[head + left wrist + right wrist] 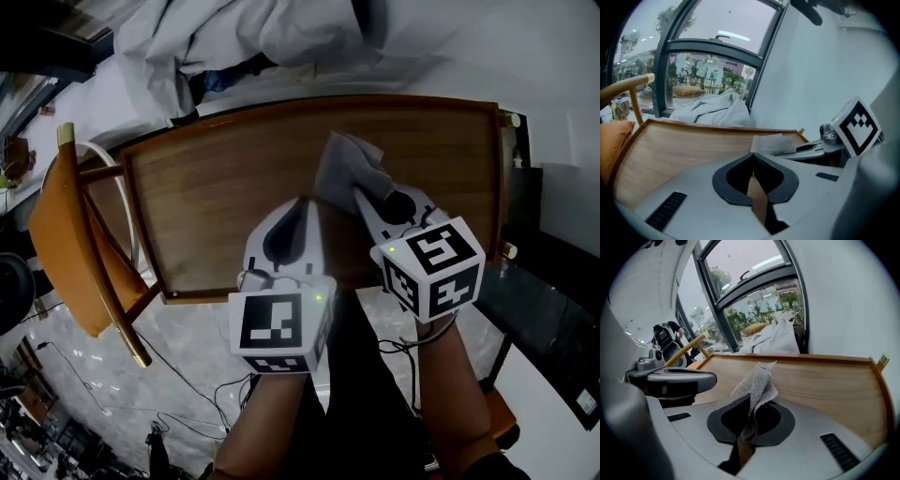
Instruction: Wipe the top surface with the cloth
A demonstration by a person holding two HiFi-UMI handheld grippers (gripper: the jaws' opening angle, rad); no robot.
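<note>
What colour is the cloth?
The cloth is grey, with a woven texture; right gripper view shows it best.

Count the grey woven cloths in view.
1. The grey woven cloth is pinched in the right gripper, over the brown wooden tabletop. The left gripper, shut, holds none. More could lie hidden under the grippers.

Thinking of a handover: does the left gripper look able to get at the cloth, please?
Probably yes: the cloth sticks up from the right gripper, whose jaws are shut on it, beside the left gripper with nothing between, though the left jaws are shut.
</note>
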